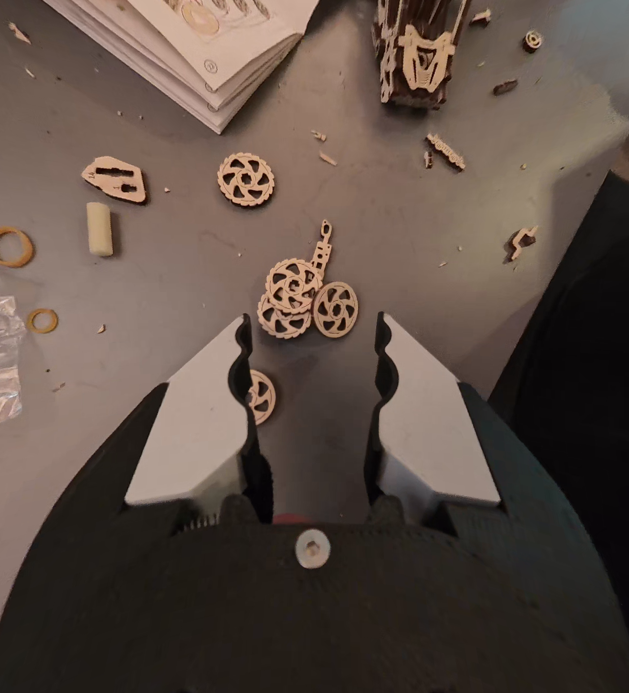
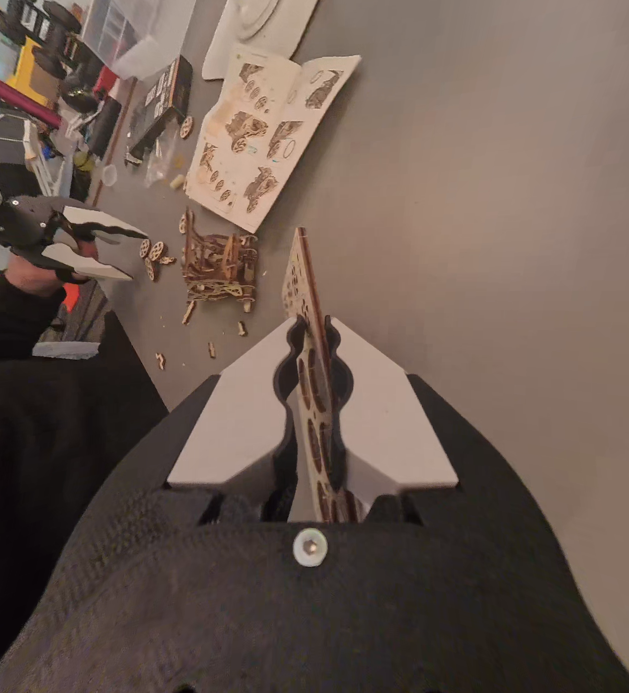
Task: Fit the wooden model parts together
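Wooden wheels (image 1: pixel 307 300) were found overlapped beneath the left gripper (image 1: pixel 313 330), fingers spread. Two could be lifted together. A fretted sheet (image 2: pixel 311 375) was pinched by the right gripper (image 2: pixel 312 322).

Workshop or hobby bench. Grey table (image 2: pixel 492 225) strewn with laser-cut wooden wheels (image 1: pixel 294 296), offcuts, rubber bands (image 1: pixel 8 246), open instruction booklet (image 2: pixel 268 138). Half-built wooden model (image 2: pixel 221 268) standing mid-table. Cluttered shelving and storage bins (image 2: pixel 118 33) beyond the far edge.
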`<state>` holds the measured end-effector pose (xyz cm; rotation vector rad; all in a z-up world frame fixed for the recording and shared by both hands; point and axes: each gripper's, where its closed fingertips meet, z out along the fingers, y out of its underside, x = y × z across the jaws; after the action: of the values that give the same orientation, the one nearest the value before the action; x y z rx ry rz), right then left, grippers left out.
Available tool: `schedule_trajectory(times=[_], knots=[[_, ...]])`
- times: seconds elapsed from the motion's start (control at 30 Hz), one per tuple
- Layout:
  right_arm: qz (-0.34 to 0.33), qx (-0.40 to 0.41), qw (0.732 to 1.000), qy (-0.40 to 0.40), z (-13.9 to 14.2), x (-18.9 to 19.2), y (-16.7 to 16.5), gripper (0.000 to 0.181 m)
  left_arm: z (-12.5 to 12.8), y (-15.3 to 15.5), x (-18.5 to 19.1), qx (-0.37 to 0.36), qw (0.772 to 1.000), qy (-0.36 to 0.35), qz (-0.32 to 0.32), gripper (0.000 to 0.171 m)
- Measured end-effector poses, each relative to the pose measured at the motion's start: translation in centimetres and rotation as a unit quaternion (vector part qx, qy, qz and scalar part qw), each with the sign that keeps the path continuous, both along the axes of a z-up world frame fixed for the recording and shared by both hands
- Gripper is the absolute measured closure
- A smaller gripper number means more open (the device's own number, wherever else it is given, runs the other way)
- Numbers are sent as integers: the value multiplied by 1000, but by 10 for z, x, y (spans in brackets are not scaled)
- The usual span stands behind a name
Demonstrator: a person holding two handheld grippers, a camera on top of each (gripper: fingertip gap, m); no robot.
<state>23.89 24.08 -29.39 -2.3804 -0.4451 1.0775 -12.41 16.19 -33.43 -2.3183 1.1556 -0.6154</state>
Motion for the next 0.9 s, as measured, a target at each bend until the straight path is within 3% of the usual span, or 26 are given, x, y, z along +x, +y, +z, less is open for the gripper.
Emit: schedule_trajectory(times=[0.13, 0.37, 0.53, 0.63, 0.73, 0.9], knots=[[-4, 8, 998, -67, -25, 12, 9, 161, -14, 3, 1, -13, 1000, 17, -10, 109], [-14, 55, 994, -93, -19, 15, 17, 158, -15, 8, 9, 42, 996, 63, -44, 108], [-9, 112, 987, -114, 1, 8, 15, 163, -8, 13, 4, 58, 993, 73, -69, 132], [17, 153, 979, -130, 20, -9, 5, 161, 1, 12, 4, 66, 993, 56, -79, 127], [44, 183, 974, -128, 35, -33, -9, 161, 6, 6, 8, 83, 991, 51, -88, 111], [69, 207, 970, -103, 45, -67, -29, 166, -12, -1, 4, 121, 983, 120, -75, 103]])
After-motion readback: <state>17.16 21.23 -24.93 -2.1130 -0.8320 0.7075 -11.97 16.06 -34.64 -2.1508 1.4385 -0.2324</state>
